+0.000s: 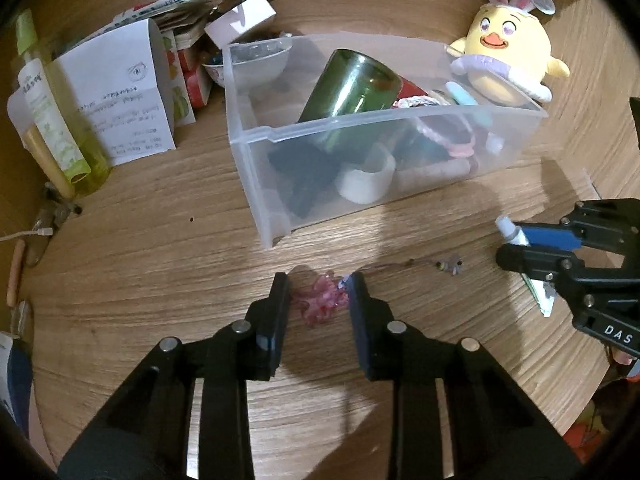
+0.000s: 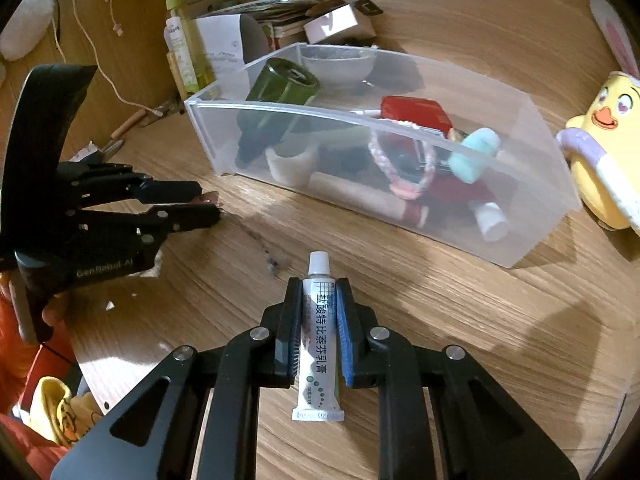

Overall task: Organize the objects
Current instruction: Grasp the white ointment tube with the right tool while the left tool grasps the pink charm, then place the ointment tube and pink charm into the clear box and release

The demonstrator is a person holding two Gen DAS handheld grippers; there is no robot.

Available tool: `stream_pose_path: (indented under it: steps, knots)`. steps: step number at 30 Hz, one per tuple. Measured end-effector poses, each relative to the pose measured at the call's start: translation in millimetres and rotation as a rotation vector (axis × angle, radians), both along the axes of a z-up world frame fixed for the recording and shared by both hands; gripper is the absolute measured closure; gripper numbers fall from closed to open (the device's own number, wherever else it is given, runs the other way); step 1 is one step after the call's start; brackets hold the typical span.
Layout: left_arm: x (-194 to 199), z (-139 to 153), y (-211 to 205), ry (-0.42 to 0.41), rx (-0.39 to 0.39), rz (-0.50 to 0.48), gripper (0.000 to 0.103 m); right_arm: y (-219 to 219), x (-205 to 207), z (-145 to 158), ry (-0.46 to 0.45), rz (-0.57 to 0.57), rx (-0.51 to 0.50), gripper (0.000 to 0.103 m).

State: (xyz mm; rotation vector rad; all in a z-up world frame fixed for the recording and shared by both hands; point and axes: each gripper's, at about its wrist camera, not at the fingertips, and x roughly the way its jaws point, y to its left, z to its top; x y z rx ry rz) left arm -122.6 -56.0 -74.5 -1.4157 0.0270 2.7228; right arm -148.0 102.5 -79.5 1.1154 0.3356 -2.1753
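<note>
Right gripper (image 2: 318, 300) pinches ointment tube (image 2: 319, 340), long axis along fingers, cap toward clear bin (image 2: 420, 126) ahead. Left gripper (image 1: 318, 292) fingers spread astride pink trinket (image 1: 320, 300).

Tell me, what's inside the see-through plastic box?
Inside the clear plastic bin lie a dark green glass bottle, a white tape roll, a red box, a pink beaded loop and a mint-green fuzzy thing. Dark items underneath are too covered to name.

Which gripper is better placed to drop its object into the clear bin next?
Right, probably. The right gripper already clamps the ointment tube; the left gripper only straddles the pink hair tie on the table, jaws open.
</note>
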Motion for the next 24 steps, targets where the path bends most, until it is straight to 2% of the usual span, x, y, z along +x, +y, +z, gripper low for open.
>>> stream_pose_path:
  steps: [6,24]
  knots:
    - [9,10,4,0.032,0.01,0.004,0.074,10,-2,9,0.017,-0.029,-0.033,0.089]
    - [8,97,21,0.28,0.113,-0.007,0.074,36,-20,64,0.13,-0.111,-0.144,0.089]
